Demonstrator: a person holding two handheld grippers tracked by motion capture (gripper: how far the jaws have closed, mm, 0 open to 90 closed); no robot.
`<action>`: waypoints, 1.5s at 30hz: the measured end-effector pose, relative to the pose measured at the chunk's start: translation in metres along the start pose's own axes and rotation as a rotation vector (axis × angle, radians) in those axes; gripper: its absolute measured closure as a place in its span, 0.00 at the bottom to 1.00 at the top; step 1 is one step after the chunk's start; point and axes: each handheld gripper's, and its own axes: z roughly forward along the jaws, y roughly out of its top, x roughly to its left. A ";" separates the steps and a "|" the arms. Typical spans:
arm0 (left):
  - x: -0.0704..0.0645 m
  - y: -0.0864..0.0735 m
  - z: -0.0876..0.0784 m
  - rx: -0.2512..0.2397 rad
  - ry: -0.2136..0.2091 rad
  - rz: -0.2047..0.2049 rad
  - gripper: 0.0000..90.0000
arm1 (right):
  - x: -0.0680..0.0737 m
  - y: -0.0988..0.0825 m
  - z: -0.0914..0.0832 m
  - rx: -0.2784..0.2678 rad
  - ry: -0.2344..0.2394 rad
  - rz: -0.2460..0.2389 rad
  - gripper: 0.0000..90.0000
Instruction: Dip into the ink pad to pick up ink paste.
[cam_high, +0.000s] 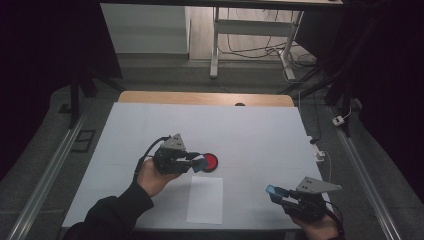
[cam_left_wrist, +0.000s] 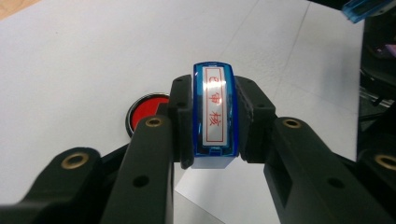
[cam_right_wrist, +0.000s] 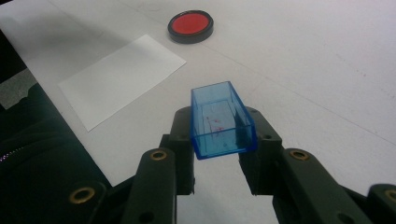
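Note:
My left gripper (cam_high: 196, 161) is shut on a blue stamp (cam_left_wrist: 214, 116) whose white label carries red characters. It hovers just left of a round red ink pad (cam_high: 210, 161) in a black case, also seen as the ink pad (cam_left_wrist: 145, 112) behind the jaws and the ink pad (cam_right_wrist: 190, 24) far off. My right gripper (cam_high: 276, 192), near the table's front right, is shut on the stamp's clear blue cap (cam_right_wrist: 221, 120), hollow side up. The blue cap (cam_high: 273, 190) points left. A white paper slip (cam_high: 205, 199) lies between the hands.
The table (cam_high: 260, 135) has a white cover with a wooden strip at its far edge. A person's dark sleeve (cam_high: 112, 216) comes in at the bottom left. Cables and a white plug (cam_high: 339, 120) lie beside the table's right edge.

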 end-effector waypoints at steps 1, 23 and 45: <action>0.001 0.001 0.001 0.004 0.003 0.002 0.78 | 0.000 0.000 0.000 0.000 0.000 0.000 0.77; 0.022 0.006 0.037 0.052 0.031 -0.019 0.78 | 0.000 -0.001 -0.002 -0.003 0.002 -0.004 0.77; 0.038 0.006 0.065 0.098 0.052 -0.034 0.78 | 0.000 -0.002 -0.003 -0.002 0.003 -0.004 0.76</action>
